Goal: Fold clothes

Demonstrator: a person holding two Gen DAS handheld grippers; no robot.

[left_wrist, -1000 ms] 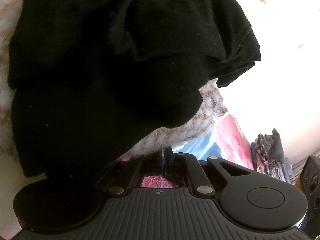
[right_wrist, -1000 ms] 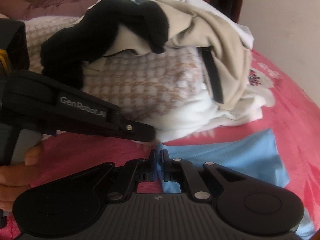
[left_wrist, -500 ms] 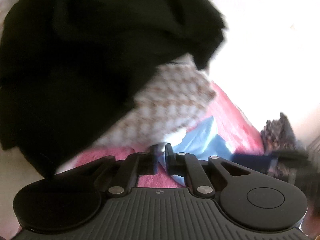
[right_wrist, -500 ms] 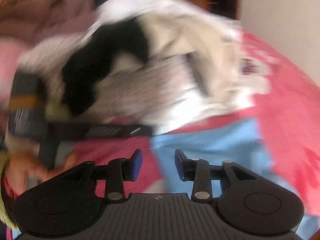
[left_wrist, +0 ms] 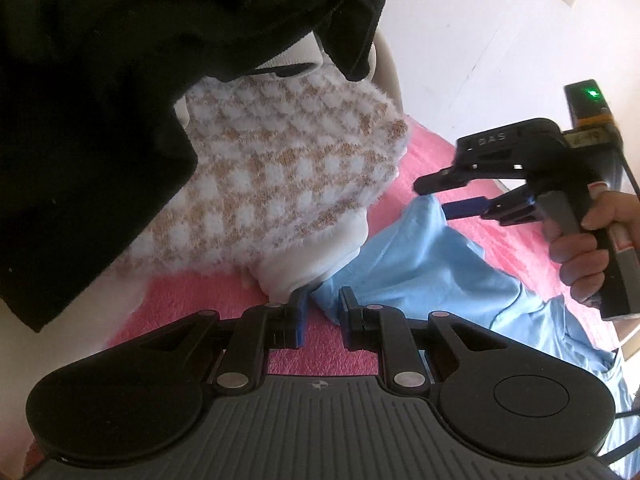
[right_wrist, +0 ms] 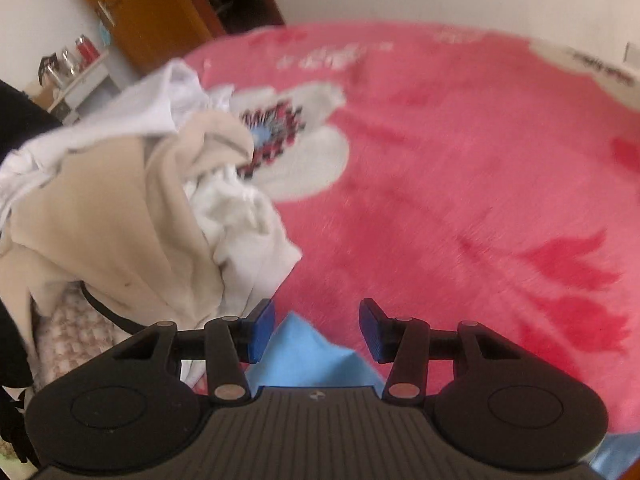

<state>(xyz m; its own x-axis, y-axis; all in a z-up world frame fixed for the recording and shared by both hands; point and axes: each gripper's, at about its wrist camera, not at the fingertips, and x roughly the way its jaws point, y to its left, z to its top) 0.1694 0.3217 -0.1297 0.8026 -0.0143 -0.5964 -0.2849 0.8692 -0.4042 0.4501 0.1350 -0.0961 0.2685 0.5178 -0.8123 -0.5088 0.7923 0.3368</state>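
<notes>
Bed cover: pink plush blanket (right_wrist: 460, 168) with a white flower print filled most of both views and served as the folding surface; a pale wall stood behind it.
Clothes pile: a heap lay on the blanket, probably waiting its turn; a black garment (left_wrist: 100, 92) was draped over a fuzzy white-and-tan checked sweater (left_wrist: 288, 176), and the right wrist view showed a beige garment (right_wrist: 100, 220) and a white cloth (right_wrist: 244, 216) in the same heap.
Task garment: light blue shirt (left_wrist: 424, 264) lay spread flat on the blanket just beside the pile, apparently pulled out to be folded first.
Right gripper (left_wrist: 448, 200): held in the person's hand (left_wrist: 584, 256), it hung over the far corner of the blue shirt; its jaws had just been opening and stood well apart, pressing on nothing.
Shirt against right jaws: in the right wrist view a peak of blue cloth rose below and between the two blue pads, touching neither as far as I could tell.
Left gripper (left_wrist: 320, 312): it pointed down at the shirt's near edge by the sweater's white hem; its jaws had just been opening and stood a little apart.
Shirt against left jaws: a tip of blue cloth lay in the narrow gap, loose rather than pinched, so the hold looked released.
</notes>
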